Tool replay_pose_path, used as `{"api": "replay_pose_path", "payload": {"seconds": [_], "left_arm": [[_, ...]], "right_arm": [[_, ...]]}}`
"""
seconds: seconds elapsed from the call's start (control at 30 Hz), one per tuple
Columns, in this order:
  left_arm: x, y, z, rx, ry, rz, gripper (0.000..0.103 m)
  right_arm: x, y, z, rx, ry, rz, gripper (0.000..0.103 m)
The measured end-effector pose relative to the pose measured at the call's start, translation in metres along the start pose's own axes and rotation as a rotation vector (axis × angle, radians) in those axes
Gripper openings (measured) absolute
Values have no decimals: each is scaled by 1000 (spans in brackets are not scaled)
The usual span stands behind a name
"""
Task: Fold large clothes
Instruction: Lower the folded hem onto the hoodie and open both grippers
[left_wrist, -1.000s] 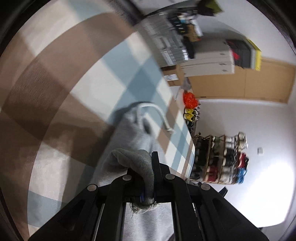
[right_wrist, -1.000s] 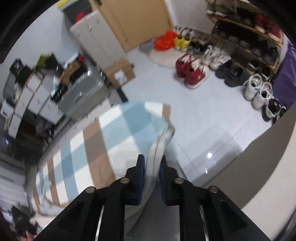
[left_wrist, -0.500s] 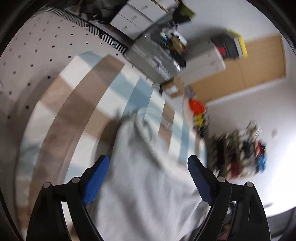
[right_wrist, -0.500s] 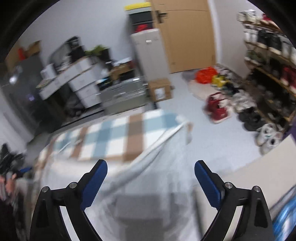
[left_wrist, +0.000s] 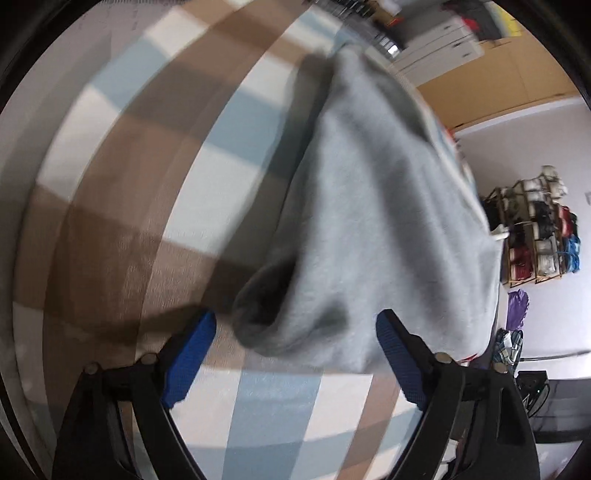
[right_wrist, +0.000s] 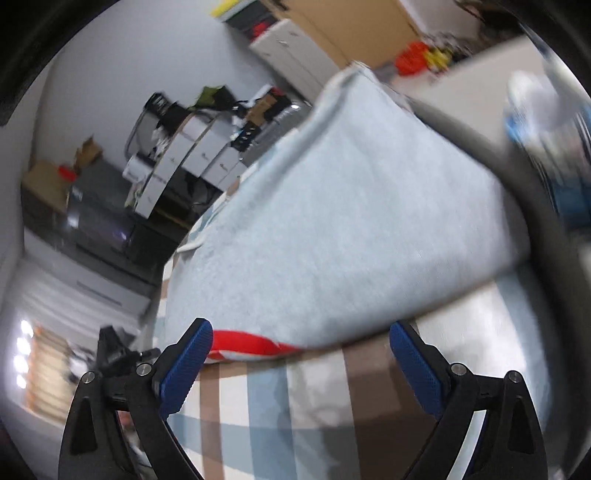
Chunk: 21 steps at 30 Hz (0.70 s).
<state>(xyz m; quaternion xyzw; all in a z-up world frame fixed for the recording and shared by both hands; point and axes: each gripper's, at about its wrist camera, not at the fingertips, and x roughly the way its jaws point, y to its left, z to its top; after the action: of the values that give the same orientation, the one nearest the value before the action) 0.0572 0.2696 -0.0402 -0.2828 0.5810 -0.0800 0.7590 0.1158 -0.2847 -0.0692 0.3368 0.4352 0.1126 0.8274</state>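
Observation:
A light grey garment (left_wrist: 369, 206) lies folded over on a checked blue, brown and white cloth (left_wrist: 122, 206). Its rounded cuff end (left_wrist: 266, 314) sits just ahead of my left gripper (left_wrist: 295, 332), which is open with nothing between its blue pads (left_wrist: 188, 354). In the right wrist view the same grey garment (right_wrist: 332, 221) spreads across the checked cloth (right_wrist: 314, 398), with a red strip (right_wrist: 243, 343) showing under its near edge. My right gripper (right_wrist: 301, 349) stands wide open just short of that edge, holding nothing.
A shoe rack (left_wrist: 532, 240) stands by the white wall at the right. A wooden door (left_wrist: 509, 62), white cabinets (right_wrist: 291, 51) and stacked white boxes (right_wrist: 192, 147) fill the back of the room. A purple item (left_wrist: 517, 302) hangs near the bed's edge.
Both grippers were shut on the grey garment one second ago; both have let go and opened wide. Both hands have pulled back, and the garment now lies folded on the cloth.

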Motion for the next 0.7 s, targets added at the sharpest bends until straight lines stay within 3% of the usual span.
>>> {"api": "replay_pose_path", "payload": {"seconds": [0.13, 0.27, 0.33, 0.5, 0.53, 0.6, 0.63, 0.67, 0.7], "left_arm": [[4, -2, 0, -12, 23, -50, 87], [3, -14, 2, 46, -20, -5, 88], [4, -17, -1, 61, -42, 13, 88], [11, -29, -6, 131, -115, 62, 88], [12, -32, -8, 158, -123, 79, 83], [14, -37, -9, 208, -136, 109, 47], [16, -34, -8, 210, -117, 91, 16], [17, -26, -6, 174, -102, 49, 15], [17, -22, -5, 148, -103, 24, 14]], "right_arm": [[4, -19, 13, 108, -3, -1, 98], [20, -37, 24, 251, 24, -2, 98], [26, -38, 28, 264, 25, -2, 98], [36, -33, 36, 278, -21, -112, 100], [38, -32, 37, 277, -33, -118, 100], [43, -28, 41, 275, -64, -133, 100], [45, -28, 41, 272, -76, -136, 95], [47, -27, 42, 272, -86, -140, 87], [48, -27, 41, 276, -89, -155, 44]]}}
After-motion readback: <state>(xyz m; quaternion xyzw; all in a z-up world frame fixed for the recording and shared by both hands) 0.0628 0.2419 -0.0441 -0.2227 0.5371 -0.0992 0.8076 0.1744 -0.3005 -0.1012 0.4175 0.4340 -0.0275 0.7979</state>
